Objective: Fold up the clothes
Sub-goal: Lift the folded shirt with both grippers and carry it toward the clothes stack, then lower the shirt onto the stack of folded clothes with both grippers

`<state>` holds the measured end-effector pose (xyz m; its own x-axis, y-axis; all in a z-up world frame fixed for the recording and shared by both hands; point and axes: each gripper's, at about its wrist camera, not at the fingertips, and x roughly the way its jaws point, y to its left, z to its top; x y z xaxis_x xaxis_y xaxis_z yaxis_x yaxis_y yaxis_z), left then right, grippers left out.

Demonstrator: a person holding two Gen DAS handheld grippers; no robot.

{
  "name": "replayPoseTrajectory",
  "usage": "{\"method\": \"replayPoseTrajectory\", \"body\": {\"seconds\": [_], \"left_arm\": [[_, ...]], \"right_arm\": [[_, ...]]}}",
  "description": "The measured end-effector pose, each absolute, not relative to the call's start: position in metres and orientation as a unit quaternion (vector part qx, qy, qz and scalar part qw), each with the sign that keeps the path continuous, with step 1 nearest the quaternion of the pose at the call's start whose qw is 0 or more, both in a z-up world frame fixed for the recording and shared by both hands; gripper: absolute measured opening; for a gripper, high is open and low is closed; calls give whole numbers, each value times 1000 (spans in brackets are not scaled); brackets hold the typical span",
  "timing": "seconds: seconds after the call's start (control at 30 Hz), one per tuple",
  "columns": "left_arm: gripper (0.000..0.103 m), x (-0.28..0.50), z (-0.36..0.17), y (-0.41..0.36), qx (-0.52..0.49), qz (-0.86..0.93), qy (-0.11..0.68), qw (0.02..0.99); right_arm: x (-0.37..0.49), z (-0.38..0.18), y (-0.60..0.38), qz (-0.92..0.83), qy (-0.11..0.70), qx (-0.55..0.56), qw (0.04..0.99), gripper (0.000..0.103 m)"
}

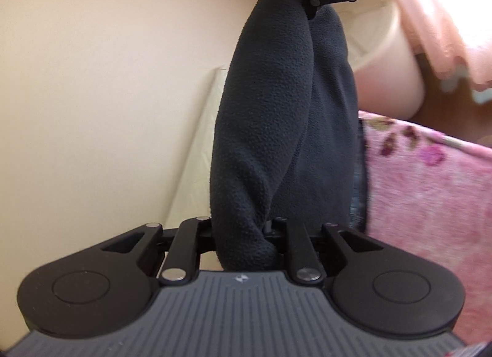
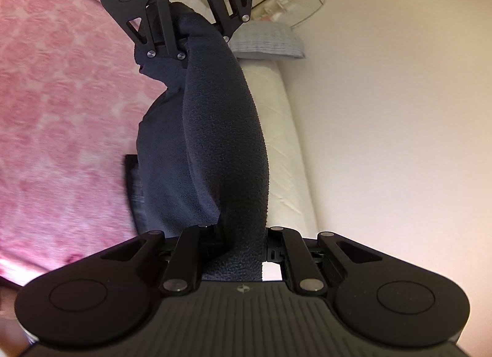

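Where each claw [image 1: 246, 234] bites, dark fleece [image 1: 276, 111] hides its fingertips.

A plain cream wall [image 2: 399, 126] fills most of the background, softly lit. Below it lies a bed with a white mattress edge [image 2: 286, 154] and a pink floral fleece blanket [image 2: 61, 111]. A grey checked pillow [image 2: 267, 40] rests at its far end.

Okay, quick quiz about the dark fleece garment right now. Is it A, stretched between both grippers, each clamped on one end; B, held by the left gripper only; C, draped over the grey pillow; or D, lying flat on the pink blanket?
A: the dark fleece garment spans from the left gripper to the right gripper, each shut on an end.
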<state>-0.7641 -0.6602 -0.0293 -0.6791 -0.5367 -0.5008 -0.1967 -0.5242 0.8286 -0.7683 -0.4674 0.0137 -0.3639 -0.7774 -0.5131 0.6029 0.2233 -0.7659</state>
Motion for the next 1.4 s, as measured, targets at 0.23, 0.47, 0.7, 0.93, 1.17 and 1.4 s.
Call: {"method": "replayPoseTrajectory", "body": {"seconds": [0.23,0.47,0.7,0.93,1.17,1.4], "left_arm": [[16,-841,-38,-746,394,-776,-468,151],[15,-889,-68,-804,403,-775,-431,228],[20,-889,-235,-801,514,-745,-397,151],[28,-837,-262,-776,480,-740,-445,153],[23,-807,-254,-766,455,-732,-492,126],[16,-802,-231,-767,446,-722,-512,135]], "right_arm": [[-872,9,-539,-613,540,-107,567,10],[-949,-3,-611,-626,515,-181,558,11],[-969,-151,-626,-564,548,-65,614,12],[-963,-205,-581,-568,550,-36,612,41],[-959,-188,-544,-591,541,-31,597,37],[-959,-170,-564,-608,525,3,595,13]]}}
